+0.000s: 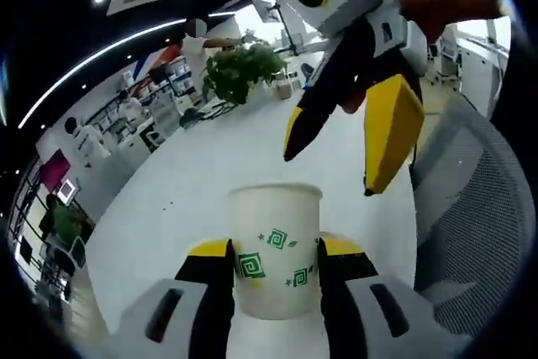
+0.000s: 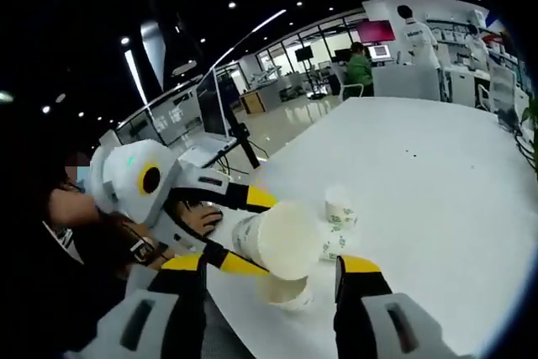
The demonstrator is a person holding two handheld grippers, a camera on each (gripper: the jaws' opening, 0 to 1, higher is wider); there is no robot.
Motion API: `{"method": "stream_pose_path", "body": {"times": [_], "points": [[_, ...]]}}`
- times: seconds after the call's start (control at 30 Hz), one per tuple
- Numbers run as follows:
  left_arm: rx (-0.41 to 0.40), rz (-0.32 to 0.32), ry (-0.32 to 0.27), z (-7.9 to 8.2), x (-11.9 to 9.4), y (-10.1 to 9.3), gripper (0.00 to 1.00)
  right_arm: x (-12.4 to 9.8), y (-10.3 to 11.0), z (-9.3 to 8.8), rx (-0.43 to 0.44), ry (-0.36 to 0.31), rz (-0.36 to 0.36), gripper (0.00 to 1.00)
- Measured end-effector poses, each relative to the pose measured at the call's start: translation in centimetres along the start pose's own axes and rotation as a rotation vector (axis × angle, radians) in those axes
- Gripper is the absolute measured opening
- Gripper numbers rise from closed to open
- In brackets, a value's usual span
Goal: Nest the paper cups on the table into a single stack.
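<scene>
The left gripper [image 1: 277,271] squeezed a paper cup [image 1: 276,245]. The right gripper [image 2: 269,279] was open, holding nothing. More cups [image 2: 340,208] sat on the white surface [image 2: 437,182].

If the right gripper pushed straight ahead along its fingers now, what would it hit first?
Most likely the paper cup held by the left gripper; its open mouth sits directly ahead of the open right gripper. Depth is unclear, though the cup looks close.
</scene>
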State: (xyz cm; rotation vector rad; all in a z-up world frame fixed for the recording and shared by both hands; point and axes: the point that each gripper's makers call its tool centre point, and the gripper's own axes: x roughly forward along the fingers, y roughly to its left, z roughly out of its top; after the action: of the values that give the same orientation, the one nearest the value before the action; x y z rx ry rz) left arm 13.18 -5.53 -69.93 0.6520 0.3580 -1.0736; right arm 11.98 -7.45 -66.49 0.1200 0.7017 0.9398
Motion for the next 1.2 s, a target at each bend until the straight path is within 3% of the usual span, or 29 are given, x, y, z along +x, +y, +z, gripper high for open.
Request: {"method": "stream_pose_path", "body": {"times": [0.23, 0.43, 0.7, 0.97, 1.2], "points": [[-0.003, -0.018, -0.022, 0.9, 0.4, -0.8, 0.38, 0.7, 0.6, -0.1, 0.025, 0.016, 0.023, 0.54], [0.009, -0.036, -0.042, 1.7, 0.8, -1.8, 0.38, 2.2, 1.2, -0.8, 0.016, 0.067, 0.048, 0.48], [0.034, -0.052, -0.049, 2.2, 0.8, -2.5, 0.38, 3.6, 1.6, -1.4, 0.015, 0.12, 0.085, 0.35], [0.069, -0.064, -0.05, 2.5, 0.7, -3.3, 0.38, 4.3, 2.6, -2.2, 0.029, 0.158, 0.128, 0.12], [0.08, -0.063, -0.044, 2.5, 0.5, -3.5, 0.38, 4.4, 3.1, -2.5, 0.021, 0.176, 0.121, 0.04]]}}
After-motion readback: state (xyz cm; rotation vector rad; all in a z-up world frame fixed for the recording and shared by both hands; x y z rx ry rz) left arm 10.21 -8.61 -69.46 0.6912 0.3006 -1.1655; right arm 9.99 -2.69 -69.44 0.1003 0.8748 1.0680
